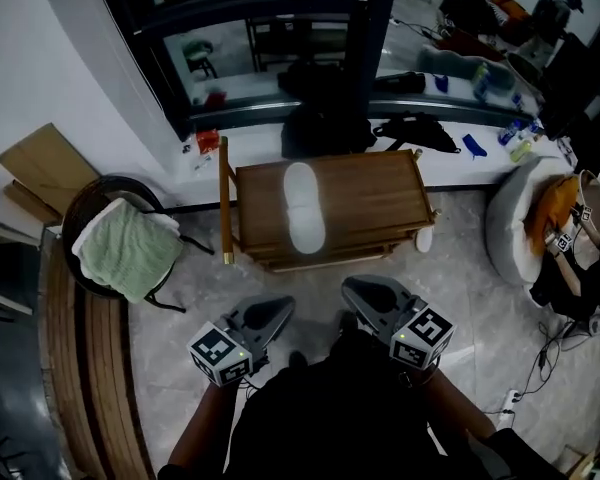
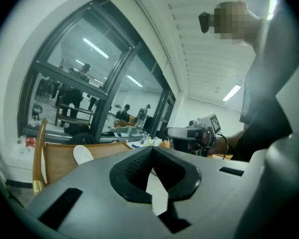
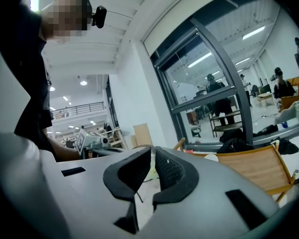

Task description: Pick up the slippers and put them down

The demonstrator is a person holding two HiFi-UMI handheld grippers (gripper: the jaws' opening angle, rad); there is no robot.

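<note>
A pair of white slippers (image 1: 303, 206) lies toe to heel on the middle of a low wooden table (image 1: 380, 183). My left gripper (image 1: 280, 309) and right gripper (image 1: 354, 289) hover side by side over the floor just in front of the table, close to my body, and their tips point at it. Both are shut with nothing between the pads. In the left gripper view the gripper's tips (image 2: 152, 150) meet, and one slipper (image 2: 82, 154) shows on the table beyond them. The right gripper view shows its gripper (image 3: 153, 151) shut, with a slipper's edge (image 3: 211, 158) behind it.
A round chair with a green towel (image 1: 125, 243) stands left of the table. A wooden pole (image 1: 223, 198) rises at the table's left corner. A pale cushion (image 1: 515, 223) sits to the right. Black bags (image 1: 320, 118) lie on the window ledge behind.
</note>
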